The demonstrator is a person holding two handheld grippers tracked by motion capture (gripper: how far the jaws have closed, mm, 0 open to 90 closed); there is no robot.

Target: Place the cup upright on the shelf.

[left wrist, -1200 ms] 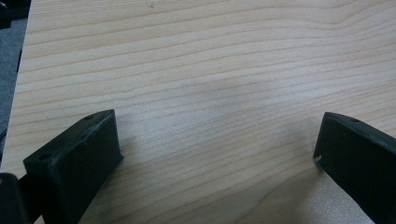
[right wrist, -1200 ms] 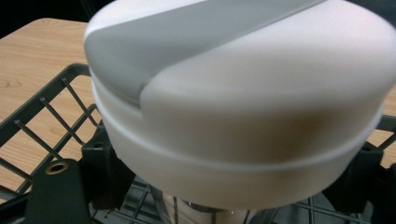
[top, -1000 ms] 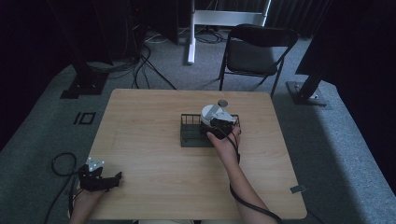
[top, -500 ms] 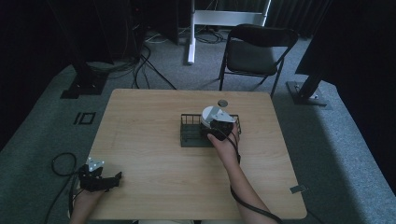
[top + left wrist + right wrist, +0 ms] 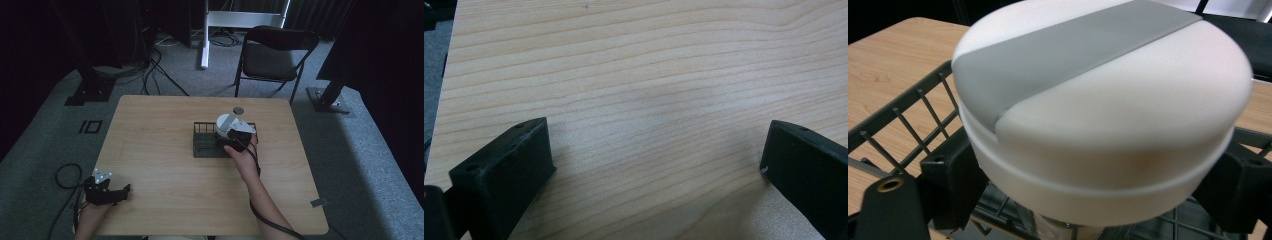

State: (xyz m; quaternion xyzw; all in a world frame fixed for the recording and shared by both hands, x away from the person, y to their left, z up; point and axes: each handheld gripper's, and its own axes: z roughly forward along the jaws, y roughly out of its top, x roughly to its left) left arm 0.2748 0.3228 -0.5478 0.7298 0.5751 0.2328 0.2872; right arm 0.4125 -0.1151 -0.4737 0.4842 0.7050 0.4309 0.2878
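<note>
A round white container with a grey band across its lid sits at the black wire basket in the middle of the table. My right gripper is shut on it, one jaw pressed on each side of its body. Basket wires show beneath and to the left of the container. My left gripper rests at the table's front left corner, open. Its jaws stand wide apart over bare wood with nothing between them.
A small round disc lies on the wooden table just behind the basket. A folding chair stands beyond the far edge. Cables and stand bases lie on the floor at the left.
</note>
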